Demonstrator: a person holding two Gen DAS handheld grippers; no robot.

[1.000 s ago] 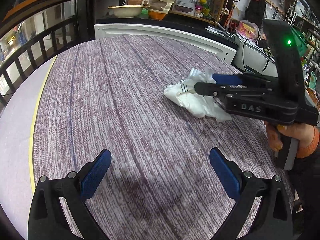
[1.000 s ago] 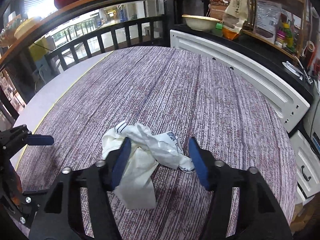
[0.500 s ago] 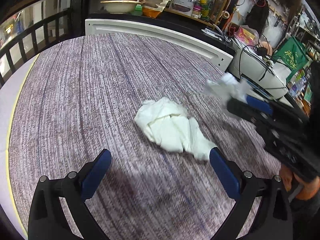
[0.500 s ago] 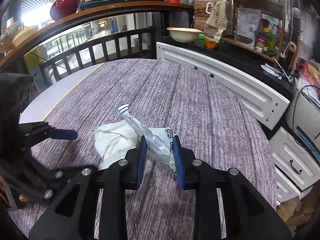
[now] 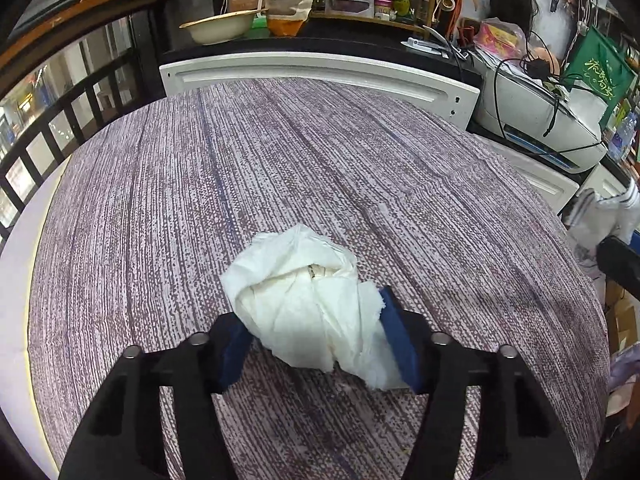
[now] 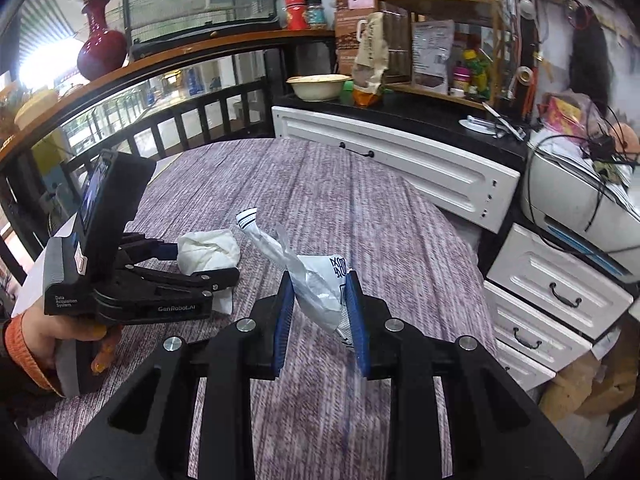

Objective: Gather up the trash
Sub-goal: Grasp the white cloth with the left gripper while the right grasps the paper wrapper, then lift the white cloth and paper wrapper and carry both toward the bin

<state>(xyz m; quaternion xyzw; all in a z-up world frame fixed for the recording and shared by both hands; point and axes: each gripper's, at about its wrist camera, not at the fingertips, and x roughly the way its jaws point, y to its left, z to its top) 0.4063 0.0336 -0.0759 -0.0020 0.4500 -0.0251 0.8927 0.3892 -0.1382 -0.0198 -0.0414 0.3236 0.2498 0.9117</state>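
A crumpled white tissue wad (image 5: 304, 312) lies on the purple woven tablecloth (image 5: 280, 140). My left gripper (image 5: 314, 312) straddles it, jaws closing, and both blue pads touch its sides. From the right wrist view the same tissue (image 6: 208, 250) sits between the left gripper's black fingers (image 6: 224, 276), held by a hand in an orange sleeve (image 6: 24, 344). My right gripper (image 6: 320, 278) is shut on a white plastic wrapper with dark blue print (image 6: 320, 300), held up off the cloth. That wrapper (image 5: 600, 208) also shows at the right edge of the left wrist view.
A white cabinet front (image 6: 400, 160) borders the table's far side, with a printer (image 6: 580, 200) and white drawers (image 6: 552, 292) to the right. A black railing (image 5: 60, 120) runs along the left. Shelves behind hold a bowl (image 6: 320, 86) and snack bags.
The left gripper came forward over the tissue and its wide jaws closed around it. The right gripper shut on the wrapper, then carried it up and off to the right.
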